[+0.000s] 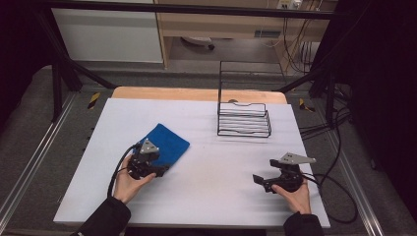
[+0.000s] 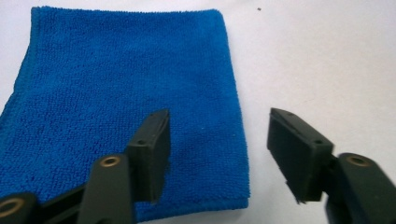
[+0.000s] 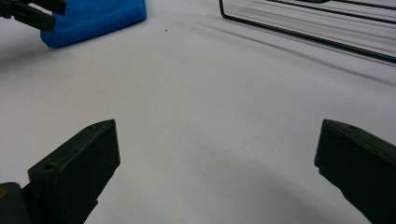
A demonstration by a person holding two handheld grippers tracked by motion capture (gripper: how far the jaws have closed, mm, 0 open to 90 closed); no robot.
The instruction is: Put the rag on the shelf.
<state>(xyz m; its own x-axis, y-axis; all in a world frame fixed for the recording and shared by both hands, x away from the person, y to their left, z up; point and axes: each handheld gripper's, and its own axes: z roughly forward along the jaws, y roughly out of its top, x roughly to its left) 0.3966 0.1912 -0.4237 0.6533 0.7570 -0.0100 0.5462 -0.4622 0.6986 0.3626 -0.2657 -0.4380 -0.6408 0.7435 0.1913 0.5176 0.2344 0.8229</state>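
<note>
Item: folded blue cloth [image 1: 167,143], lying flat on the white tabletop [image 1: 206,191] at about nine o'clock from the table's centre; we read no brand, label or writing on it or elsewhere. We hold the left gripper [image 2: 217,154] over the cloth's near corner, jaws parted, one above the terry pile and one above bare table, gripping nothing. We hold the right gripper [image 3: 217,163] at about four o'clock, jaws spread wide over bare table, released. A black wire rack [image 1: 244,119] stands at one o'clock. A wooden edge [image 1: 196,93] shows beyond the white top; grey floor, rails and cables surround it. The room's sides fall into darkness, and we cannot make out detail there.
</note>
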